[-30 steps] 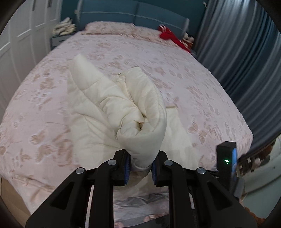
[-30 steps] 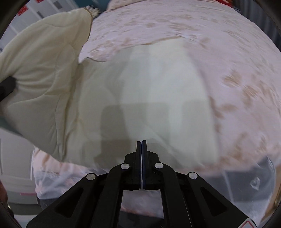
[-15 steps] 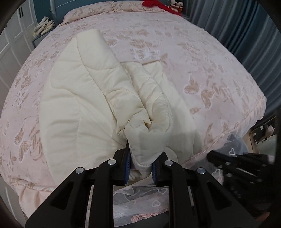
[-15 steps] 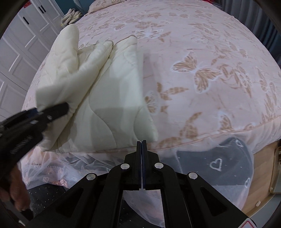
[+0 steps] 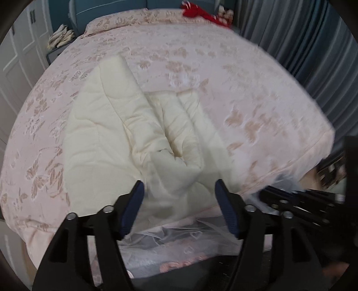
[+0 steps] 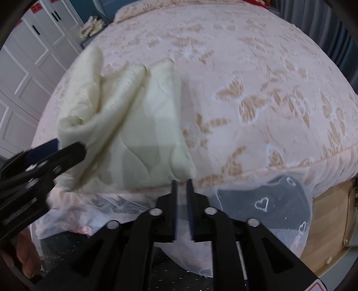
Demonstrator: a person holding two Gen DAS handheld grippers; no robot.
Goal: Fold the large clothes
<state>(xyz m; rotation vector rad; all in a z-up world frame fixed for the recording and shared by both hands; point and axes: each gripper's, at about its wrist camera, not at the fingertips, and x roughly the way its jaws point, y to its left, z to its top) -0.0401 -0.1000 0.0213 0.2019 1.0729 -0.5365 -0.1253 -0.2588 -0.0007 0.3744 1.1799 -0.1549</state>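
Note:
A cream quilted jacket point(image 5: 107, 138) lies folded near the front edge of the pink bed point(image 5: 257, 94). Its rolled sleeve end rests on top, just ahead of my left gripper point(image 5: 179, 197). That gripper's jaws are opening wide; the sleeve lies loosely between the blue pads point(image 5: 134, 201), which do not press on it. In the right wrist view the jacket point(image 6: 138, 134) lies to the left, with the left gripper point(image 6: 67, 148) at its near-left edge. My right gripper point(image 6: 182, 192) hovers at the bed's front edge beside the jacket's corner. Its jaws are opening slightly, with nothing between them.
White wardrobe doors point(image 6: 26, 67) stand on the left and grey curtains point(image 5: 313, 44) on the right. A red item point(image 5: 197, 13) lies by the headboard. A sheer lace bed skirt point(image 6: 268, 201) hangs below the mattress over wooden floor point(image 6: 324, 235). A hand point(image 6: 22, 257) shows at lower left.
The left gripper lowered the bunched sleeve onto the jacket and spread its jaws off it. The right gripper, shut before, has parted a little and drawn back to the bed's front edge.

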